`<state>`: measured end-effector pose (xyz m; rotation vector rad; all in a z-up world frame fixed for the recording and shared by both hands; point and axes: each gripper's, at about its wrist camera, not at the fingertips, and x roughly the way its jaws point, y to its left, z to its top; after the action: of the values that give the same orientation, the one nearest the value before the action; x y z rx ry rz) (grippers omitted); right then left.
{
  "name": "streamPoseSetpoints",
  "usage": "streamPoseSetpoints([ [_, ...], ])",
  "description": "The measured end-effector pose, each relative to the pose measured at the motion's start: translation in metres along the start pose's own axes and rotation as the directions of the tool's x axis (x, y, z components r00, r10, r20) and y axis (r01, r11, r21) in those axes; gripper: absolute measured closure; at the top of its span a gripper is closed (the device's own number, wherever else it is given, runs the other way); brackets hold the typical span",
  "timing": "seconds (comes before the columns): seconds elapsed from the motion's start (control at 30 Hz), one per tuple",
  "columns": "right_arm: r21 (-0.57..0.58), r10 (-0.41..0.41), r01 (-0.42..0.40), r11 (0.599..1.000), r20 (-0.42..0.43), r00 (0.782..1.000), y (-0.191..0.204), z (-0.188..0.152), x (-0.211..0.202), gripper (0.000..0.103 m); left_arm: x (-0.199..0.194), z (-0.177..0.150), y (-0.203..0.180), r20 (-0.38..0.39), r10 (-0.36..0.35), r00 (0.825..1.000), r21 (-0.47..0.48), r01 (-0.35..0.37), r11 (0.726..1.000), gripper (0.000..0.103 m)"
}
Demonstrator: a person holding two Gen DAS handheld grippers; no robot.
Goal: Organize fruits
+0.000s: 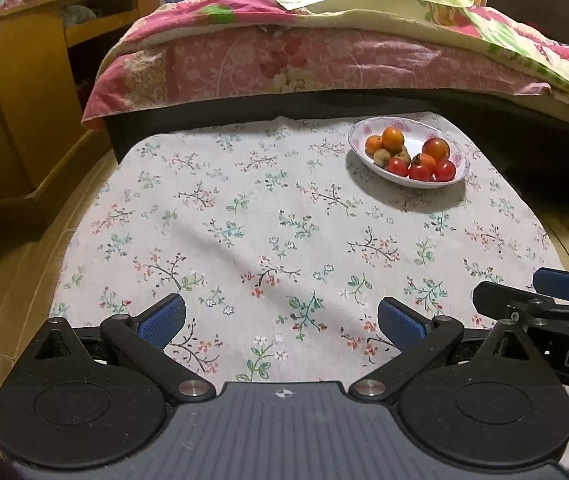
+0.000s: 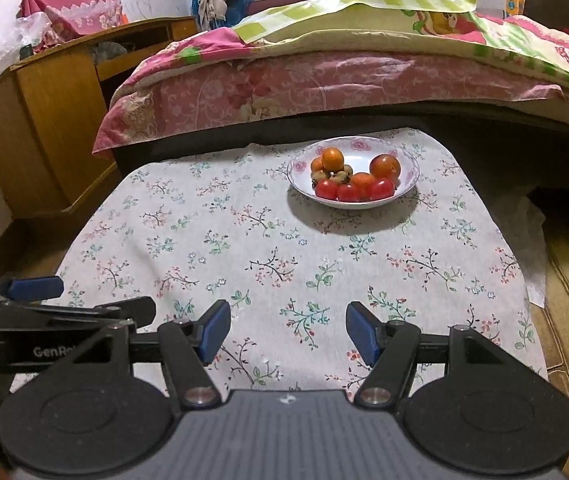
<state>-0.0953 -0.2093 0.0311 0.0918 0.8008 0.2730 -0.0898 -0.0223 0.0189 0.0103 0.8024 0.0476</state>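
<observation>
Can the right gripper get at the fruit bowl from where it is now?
Probably yes. The right gripper has its jaws open and empty, and only bare floral tablecloth lies between it and the bowl ahead. The left gripper sits off to the side, out of that path.

black grippers (image 1: 282,326), blue pads (image 2: 214,330), silver screws (image 2: 200,395)

Warm indoor light, sharp focus; fisheye bends edges, bowl (image 2: 406,184) shadows the cloth (image 2: 204,248) in front.
</observation>
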Motion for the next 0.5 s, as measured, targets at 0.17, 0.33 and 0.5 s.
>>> streamPoseSetpoints([
  [0.17, 0.005, -0.005, 0.006, 1.000, -0.025, 1.000, -0.0009, -0.0033, 0.0041, 0.039, 0.0020, -0.0010, 0.0000, -0.016, -0.003, 1.000, -0.008, 0.003, 1.000, 0.000],
  [0.33, 0.003, -0.005, 0.005, 1.000, -0.030, 1.000, -0.0006, -0.0050, 0.0052, 0.039, 0.0043, -0.0024, -0.0008, -0.032, 0.003, 0.999, -0.009, -0.003, 1.000, 0.000],
  [0.5, 0.008, -0.007, 0.007, 1.000, -0.044, 0.999, -0.0009, -0.0061, 0.0080, 0.039, 0.0068, -0.0034, -0.0018, -0.045, 0.010, 0.999, -0.010, -0.010, 1.000, 0.000],
])
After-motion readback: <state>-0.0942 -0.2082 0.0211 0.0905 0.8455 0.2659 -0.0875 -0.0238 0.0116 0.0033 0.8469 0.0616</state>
